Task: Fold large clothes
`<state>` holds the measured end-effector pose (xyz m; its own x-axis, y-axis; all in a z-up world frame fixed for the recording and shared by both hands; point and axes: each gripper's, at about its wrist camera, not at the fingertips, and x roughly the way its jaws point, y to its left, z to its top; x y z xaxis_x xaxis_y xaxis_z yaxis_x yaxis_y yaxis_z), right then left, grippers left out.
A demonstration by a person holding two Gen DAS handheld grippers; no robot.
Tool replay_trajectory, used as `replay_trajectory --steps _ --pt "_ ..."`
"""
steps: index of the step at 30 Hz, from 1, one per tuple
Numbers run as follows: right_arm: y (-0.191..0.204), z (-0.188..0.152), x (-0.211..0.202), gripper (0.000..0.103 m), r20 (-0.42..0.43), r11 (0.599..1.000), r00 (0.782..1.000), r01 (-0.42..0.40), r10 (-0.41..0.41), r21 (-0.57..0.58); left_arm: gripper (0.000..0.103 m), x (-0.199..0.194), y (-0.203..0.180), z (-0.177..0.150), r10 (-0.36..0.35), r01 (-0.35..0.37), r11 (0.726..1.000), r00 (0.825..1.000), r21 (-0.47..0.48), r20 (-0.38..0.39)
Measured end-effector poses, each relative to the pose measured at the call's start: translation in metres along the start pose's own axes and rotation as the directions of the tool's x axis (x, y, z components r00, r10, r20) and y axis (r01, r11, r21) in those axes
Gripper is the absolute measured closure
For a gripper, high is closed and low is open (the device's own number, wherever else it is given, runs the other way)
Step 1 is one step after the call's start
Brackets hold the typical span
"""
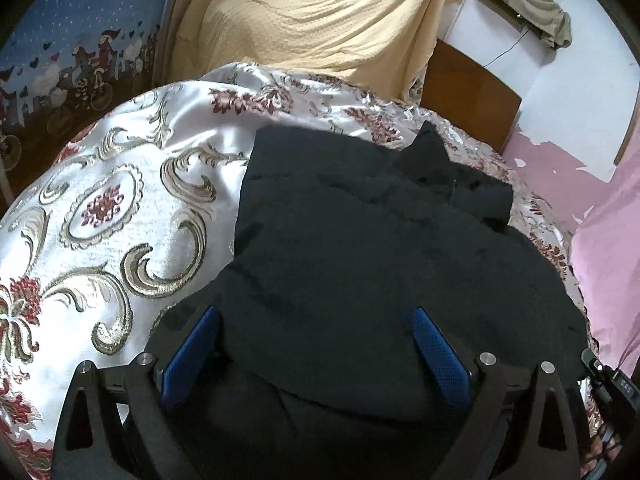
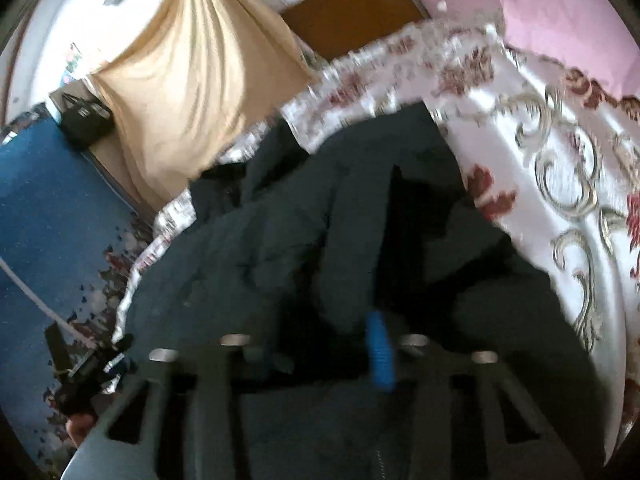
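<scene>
Garment [image 1: 360,240], one, dark blue-black and heavy, lies crumpled in thick folds on the floral satin bedspread [image 1: 120,184]. We see the left gripper [image 1: 316,344] with its blue pads [image 1: 438,348] spread wide over the cloth, pinching nothing. Right gripper [image 2: 380,344] is blurred; only one blue pad shows, jaws pressed together, whether on fabric we cannot tell. One yellow curtain [image 1: 320,12] behind.

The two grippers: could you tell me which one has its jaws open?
The left gripper: its blue pads stand wide apart over the black garment; the right gripper is shut.
</scene>
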<state>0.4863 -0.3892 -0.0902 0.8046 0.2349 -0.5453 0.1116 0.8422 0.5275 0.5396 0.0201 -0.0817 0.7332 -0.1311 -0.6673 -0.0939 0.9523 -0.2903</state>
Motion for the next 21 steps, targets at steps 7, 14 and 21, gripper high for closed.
replay_trajectory --steps 7,14,21 --pt "-0.002 0.018 -0.024 0.100 0.145 0.992 0.984 0.110 -0.101 -0.055 0.006 -0.019 -0.036 0.014 0.031 -0.050 0.987 0.992 0.153 0.122" --pt "-0.012 0.022 -0.001 0.100 0.091 0.981 0.979 0.186 -0.180 -0.061 0.005 0.034 -0.075 -0.001 0.151 -0.139 0.925 0.989 0.354 -0.005" --pt "-0.022 0.009 0.036 0.098 -0.035 0.961 0.963 0.263 -0.267 -0.081 0.000 0.052 -0.063 -0.007 0.133 -0.114 0.942 0.990 0.314 -0.040"
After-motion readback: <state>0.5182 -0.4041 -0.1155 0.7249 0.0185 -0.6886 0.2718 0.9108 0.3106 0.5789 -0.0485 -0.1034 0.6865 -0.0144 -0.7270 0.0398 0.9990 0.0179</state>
